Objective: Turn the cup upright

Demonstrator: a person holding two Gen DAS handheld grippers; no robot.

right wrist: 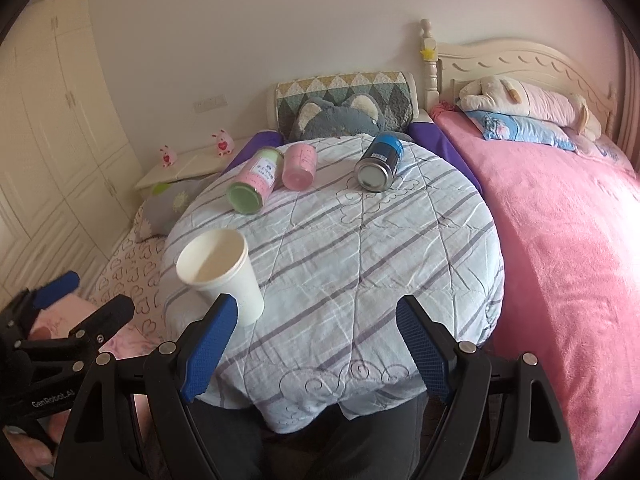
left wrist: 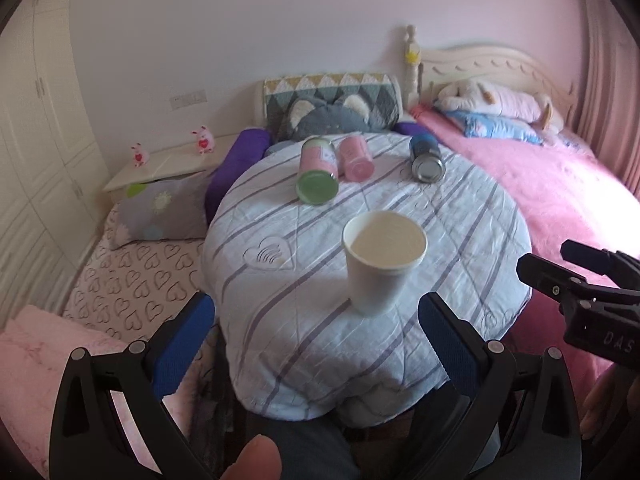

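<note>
Two grippers, both with fingers spread wide and nothing in them. Left gripper (left wrist: 316, 336) sits low at the near edge of the round desk (left wrist: 460, 216), and the cup (left wrist: 380, 264) is just past its fingers, not touching either one. Cup is white paper, standing upright, mouth up, on the striped cloth near the front. Right gripper (right wrist: 316, 348) is beside it — from there the cup (right wrist: 224, 272) is off to the left, just beyond the left blue pad (right wrist: 208, 356). Further back, three cans lie on their sides: a green-lidded one (left wrist: 318, 172), a pink one (left wrist: 356, 159) touching it, and a blue one (left wrist: 426, 158) well apart — pink bed (right wrist: 560, 240) on the right
</note>
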